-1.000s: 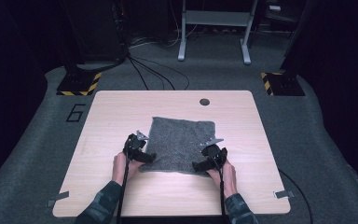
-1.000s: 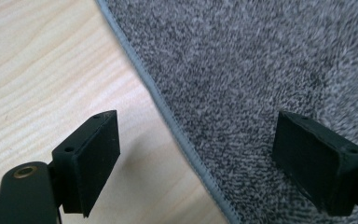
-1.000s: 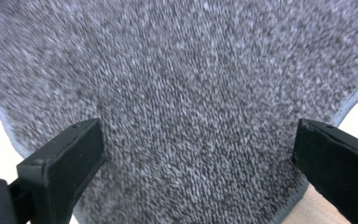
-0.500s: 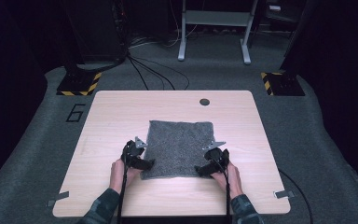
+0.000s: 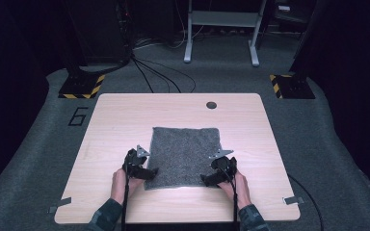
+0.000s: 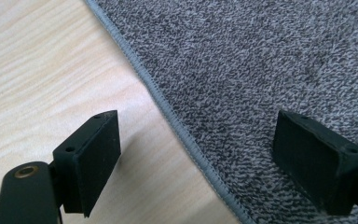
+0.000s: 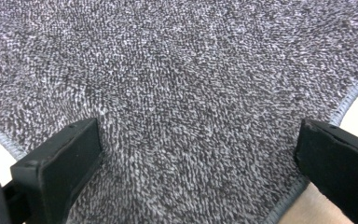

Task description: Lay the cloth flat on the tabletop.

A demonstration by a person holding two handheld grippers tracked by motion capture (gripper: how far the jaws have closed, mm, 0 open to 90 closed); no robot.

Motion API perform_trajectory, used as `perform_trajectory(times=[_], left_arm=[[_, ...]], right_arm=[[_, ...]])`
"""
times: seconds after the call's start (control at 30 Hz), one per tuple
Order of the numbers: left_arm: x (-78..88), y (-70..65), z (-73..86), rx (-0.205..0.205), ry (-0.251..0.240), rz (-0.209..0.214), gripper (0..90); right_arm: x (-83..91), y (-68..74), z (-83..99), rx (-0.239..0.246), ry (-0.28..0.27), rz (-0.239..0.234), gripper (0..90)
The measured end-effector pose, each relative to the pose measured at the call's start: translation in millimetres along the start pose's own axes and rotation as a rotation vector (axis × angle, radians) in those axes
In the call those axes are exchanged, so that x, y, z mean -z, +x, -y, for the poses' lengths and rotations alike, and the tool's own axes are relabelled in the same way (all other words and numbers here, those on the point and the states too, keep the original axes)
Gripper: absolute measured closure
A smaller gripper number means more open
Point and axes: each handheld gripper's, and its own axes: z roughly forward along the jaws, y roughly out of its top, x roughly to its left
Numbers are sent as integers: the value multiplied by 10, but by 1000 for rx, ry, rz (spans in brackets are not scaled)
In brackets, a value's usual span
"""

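Note:
A grey terry towel (image 5: 185, 153) lies flat on the light wooden table (image 5: 125, 115), roughly square with a stitched hem. My left gripper (image 5: 150, 172) sits at its near left corner, open. In the left gripper view the hem (image 6: 168, 112) runs between the two black jaws, one over bare wood and one over the towel (image 6: 261, 70). My right gripper (image 5: 207, 180) rests at the near right corner, open too. Its jaws stand wide apart over the towel (image 7: 191, 93), close to the cloth.
A small dark round grommet (image 5: 211, 105) sits near the table's far edge. Grey carpet surrounds the table, with cables (image 5: 159, 77), a metal stand (image 5: 221, 29) and yellow-black striped bases (image 5: 82, 89) behind it. Tape marks (image 5: 294, 200) lie on the floor near the front corners.
Both hands have drawn back toward the table's near edge, from the towel's middle sides to its near corners. The towel now lies flatter and squarer.

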Motion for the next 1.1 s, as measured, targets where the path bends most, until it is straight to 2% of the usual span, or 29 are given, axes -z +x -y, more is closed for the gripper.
perform_trajectory(times=[0.17,0.2,0.23,0.3,0.33,0.47,0.63,0.67,0.7,0.73,0.77,0.9,1.0,1.03,1.07,1.1], left_arm=[[38,-12,42,-1,4,4,151],[48,-13,48,-3,7,8,151],[54,-19,58,-4,4,-2,151],[72,-30,83,2,2,3,151],[82,-39,98,6,3,4,152],[122,-68,151,14,2,21,152],[148,-91,183,3,2,28,151],[152,-98,186,4,3,30,151],[154,-102,187,2,5,29,151],[160,-102,186,-6,10,30,151],[157,-108,188,-6,6,27,151],[159,-117,191,-5,7,36,151],[162,-124,183,-19,10,23,150],[162,-123,179,-18,13,23,148],[163,-114,172,-8,17,36,146],[168,-104,164,-2,14,31,134]], right_arm=[[34,60,50,7,-5,-7,0],[42,85,59,-7,-3,-6,0],[44,86,65,6,-7,-10,0],[50,114,78,-6,-9,-9,0],[57,109,81,11,-8,-9,0],[84,149,116,16,-7,-13,0],[117,195,168,11,-14,-12,1],[128,212,178,-4,-9,-15,1],[131,209,185,8,-13,-11,1],[141,228,195,-9,-8,-9,1],[143,222,201,8,-14,-10,1],[171,258,242,-10,-14,-3,1],[180,262,249,-7,-15,1,1],[180,272,248,-22,-11,0,0],[180,261,243,-8,-12,1,0],[177,254,240,-4,-17,-9,0]])
